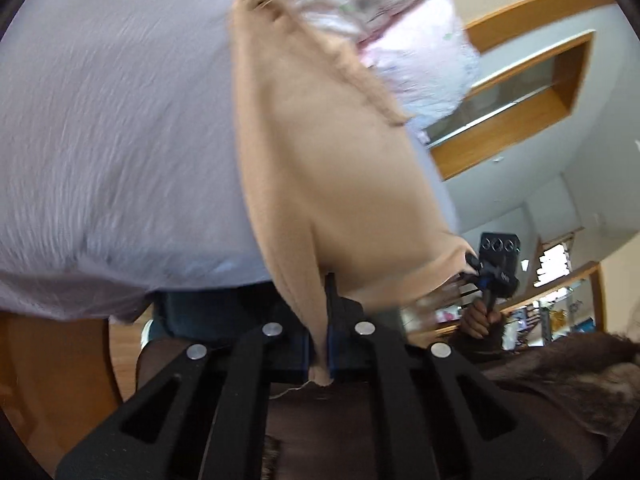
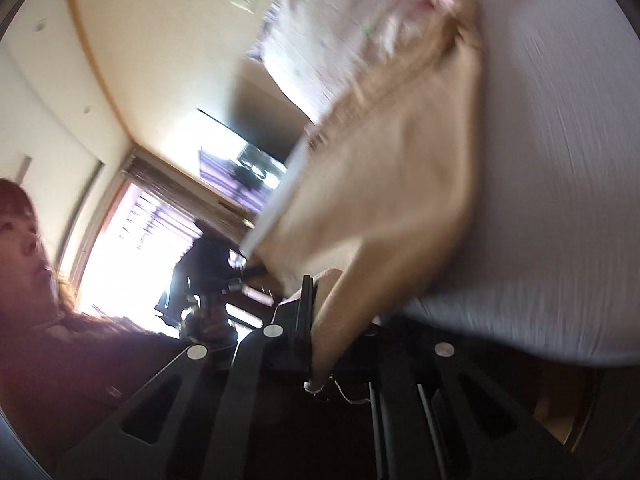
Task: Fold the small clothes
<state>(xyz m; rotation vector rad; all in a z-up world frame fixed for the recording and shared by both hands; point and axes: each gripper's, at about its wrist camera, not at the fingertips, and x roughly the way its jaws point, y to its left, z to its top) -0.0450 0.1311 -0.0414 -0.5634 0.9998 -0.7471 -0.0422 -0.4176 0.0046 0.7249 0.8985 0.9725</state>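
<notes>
A small beige garment (image 1: pixel 320 152) hangs stretched between both grippers above a bed with a pale lavender sheet (image 1: pixel 112 128). My left gripper (image 1: pixel 320 320) is shut on one corner of the garment. My right gripper (image 2: pixel 316 320) is shut on another corner of the beige garment (image 2: pixel 392 184). The right gripper also shows in the left wrist view (image 1: pixel 476 264), pinching the far corner. The left gripper shows dimly in the right wrist view (image 2: pixel 248 268). Both views are tilted and motion-blurred.
A pile of pale pink and white patterned clothes (image 1: pixel 416 40) lies on the sheet beyond the beige garment, also in the right wrist view (image 2: pixel 340 28). The person's dark maroon top (image 2: pixel 72 360) fills the near side. A wood-trimmed wall and a bright window (image 2: pixel 128 248) lie behind.
</notes>
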